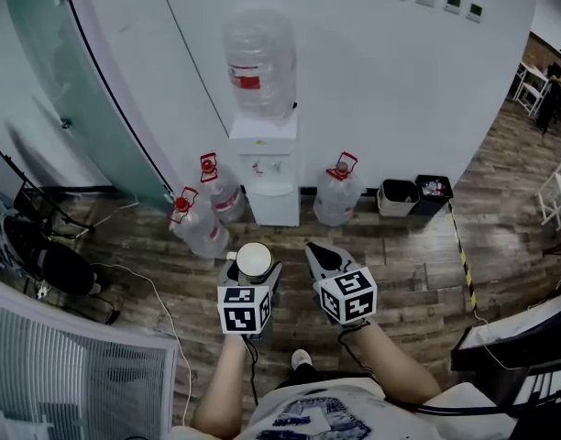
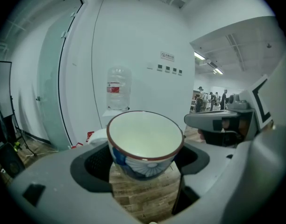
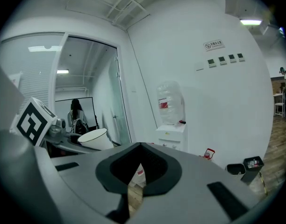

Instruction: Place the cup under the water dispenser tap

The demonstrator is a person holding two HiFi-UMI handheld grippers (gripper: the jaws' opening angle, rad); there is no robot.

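Note:
My left gripper (image 1: 253,266) is shut on a white cup (image 2: 144,143) with a blue flower pattern and a dark red rim; the cup (image 1: 254,260) is upright and empty. The white water dispenser (image 1: 263,168) stands against the wall ahead, with a clear bottle (image 1: 259,60) on top, well beyond the cup. It also shows as the dispenser (image 2: 117,107) in the left gripper view and the dispenser (image 3: 171,129) in the right gripper view. My right gripper (image 1: 323,258) is beside the left one, shut and holding nothing. The cup (image 3: 95,138) appears at its left.
Full water jugs (image 1: 203,225) lie left of the dispenser, and another jug (image 1: 338,195) stands at its right. Two small bins (image 1: 414,195) sit by the wall further right. Cables and dark gear (image 1: 51,264) lie on the wooden floor at left. A glass door (image 1: 70,81) is left.

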